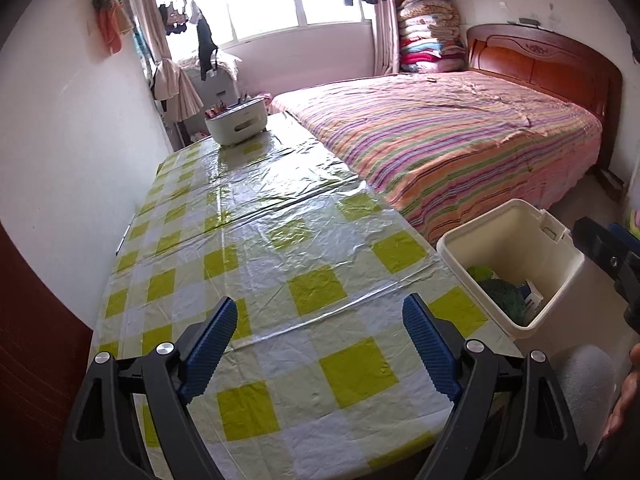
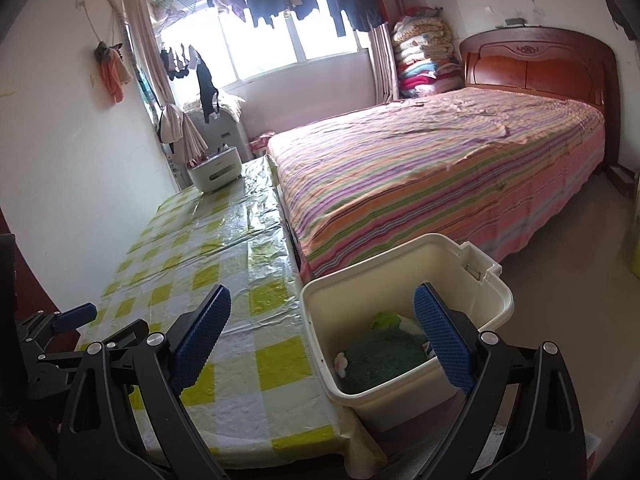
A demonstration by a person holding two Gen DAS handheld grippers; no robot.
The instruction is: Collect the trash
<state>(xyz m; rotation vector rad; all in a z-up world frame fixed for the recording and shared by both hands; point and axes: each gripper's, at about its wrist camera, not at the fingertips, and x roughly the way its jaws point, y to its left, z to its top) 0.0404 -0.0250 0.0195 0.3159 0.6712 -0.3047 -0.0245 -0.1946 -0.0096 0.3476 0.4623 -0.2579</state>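
Left claw (image 1: 320,336) hovers released over the table (image 1: 280,248); right claw (image 2: 322,324) released above the bin (image 2: 404,268).

Left gripper (image 1: 320,344): jaws apart, over checked table (image 1: 256,240) | cream bin (image 1: 510,264): right, trash inside | white caddy (image 1: 236,124): far end | striped bed (image 1: 440,132): far right

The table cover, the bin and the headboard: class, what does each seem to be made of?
Table cover: probably thin plastic sheet, glossy; it creases and mirrors the window light. Bin: likely moulded plastic, cream, smooth and matt, with a rolled rim. Headboard: seemingly wood, reddish with a varnished sheen and carved trim.
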